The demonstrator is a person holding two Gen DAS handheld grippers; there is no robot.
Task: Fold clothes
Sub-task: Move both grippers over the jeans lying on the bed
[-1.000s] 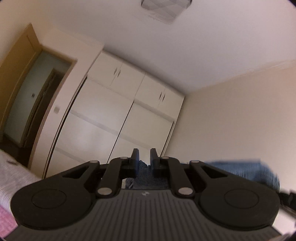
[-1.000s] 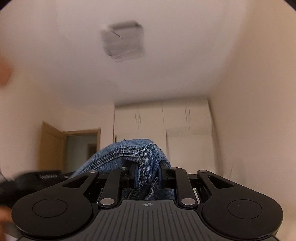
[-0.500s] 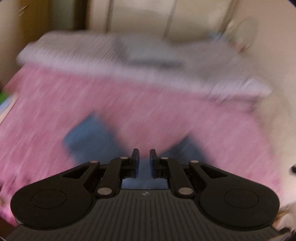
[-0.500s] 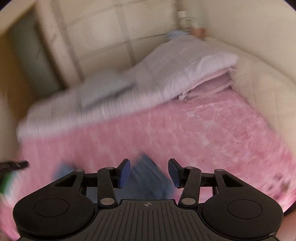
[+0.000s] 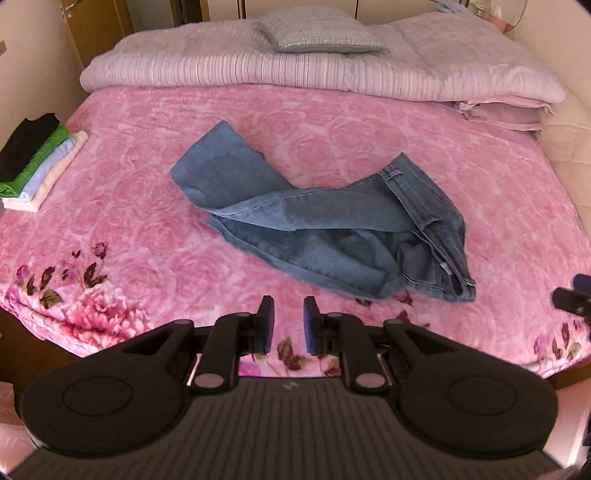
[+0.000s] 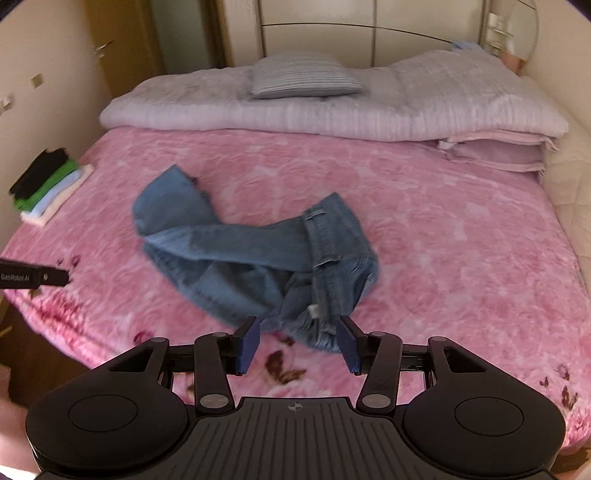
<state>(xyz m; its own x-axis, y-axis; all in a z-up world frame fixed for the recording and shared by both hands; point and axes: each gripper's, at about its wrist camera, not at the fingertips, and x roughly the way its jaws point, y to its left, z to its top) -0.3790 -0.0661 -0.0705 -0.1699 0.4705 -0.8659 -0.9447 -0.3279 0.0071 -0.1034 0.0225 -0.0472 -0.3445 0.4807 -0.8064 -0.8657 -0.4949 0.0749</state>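
Denim jeans (image 5: 325, 221) lie crumpled mid-bed on the pink blanket (image 5: 147, 229), released. The left tongs (image 5: 287, 325) have just been parting, nothing between them; the right tongs (image 6: 298, 345) stand spread and empty near the waistband. Next, I'd guess: straighten the legs flat before folding.

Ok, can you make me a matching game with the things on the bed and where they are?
Things:
1. jeans
2. stack of folded clothes
3. small striped pillow
4. rolled-up quilt

Places:
A. along the far end of the bed
B. on top of the quilt
C. crumpled in the middle of the pink blanket
D. at the bed's left edge

Pairs: 1-C, 2-D, 3-B, 4-A
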